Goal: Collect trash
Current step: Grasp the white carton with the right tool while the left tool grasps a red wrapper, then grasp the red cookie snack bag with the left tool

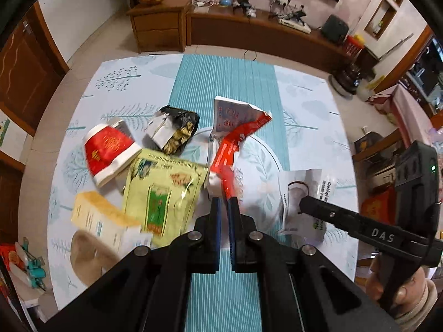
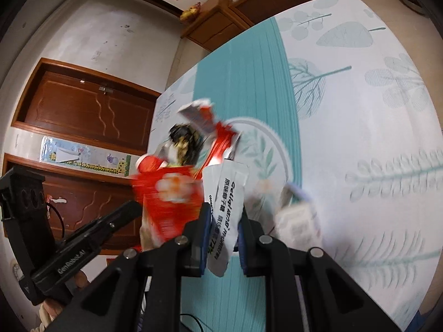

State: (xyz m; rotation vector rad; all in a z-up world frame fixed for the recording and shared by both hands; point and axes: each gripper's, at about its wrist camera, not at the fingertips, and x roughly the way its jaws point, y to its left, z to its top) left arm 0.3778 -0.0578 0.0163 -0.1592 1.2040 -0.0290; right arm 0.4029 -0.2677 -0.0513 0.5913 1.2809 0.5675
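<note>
Already both grippers carry trash above the plate [image 1: 265, 149]: the left gripper [image 1: 224, 202] pinches a red wrapper [image 1: 229, 149] whose length runs straight ahead of its fingers, and the right gripper [image 2: 224, 221] pinches a white packet [image 2: 225, 202] just beside.

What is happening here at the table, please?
A person is collecting trash with a gripper in each hand. The left gripper is shut on a red and white wrapper, and the right gripper is shut on a white packet. Both pieces look lifted above the plate. A green bag, a red pouch, a black bag and a yellow box still lie on the table.
</note>
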